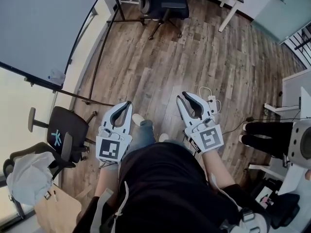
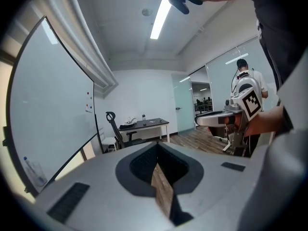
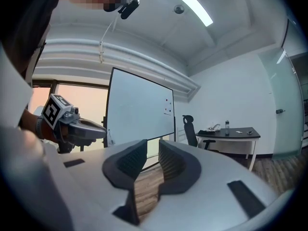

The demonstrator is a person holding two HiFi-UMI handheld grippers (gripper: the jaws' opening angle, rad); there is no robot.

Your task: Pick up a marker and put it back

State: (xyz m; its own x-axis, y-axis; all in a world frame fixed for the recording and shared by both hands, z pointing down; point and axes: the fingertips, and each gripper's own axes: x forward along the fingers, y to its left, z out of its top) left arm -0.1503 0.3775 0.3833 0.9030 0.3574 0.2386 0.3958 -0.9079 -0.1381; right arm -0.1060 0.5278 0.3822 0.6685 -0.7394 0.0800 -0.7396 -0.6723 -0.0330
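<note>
Well, nothing is under way yet, by the look of it. The person stands on the wood floor [image 1: 160, 67] with both tools held out at waist height, and neither one has a marker.

The left gripper [image 1: 127, 104] has its jaws drawn together at the tips. Its own view shows only a sliver of floorboard behind the pads, with nothing caught between them. The right gripper [image 1: 183, 97] is parted a little, with a narrow gap between the ribbed pads [image 3: 132, 160], and that is bare too.

And the marker? I can't pick one out for certain. The whiteboard [image 1: 43, 28] stands off to the left, well apart from both grippers. On its lower ledge sits a small pale object [image 1: 56, 76], too small to name. A marker may well be along that ledge.

So as I judge it, the whole job remains: approach the board, take a marker, lift it, set it back.
</note>
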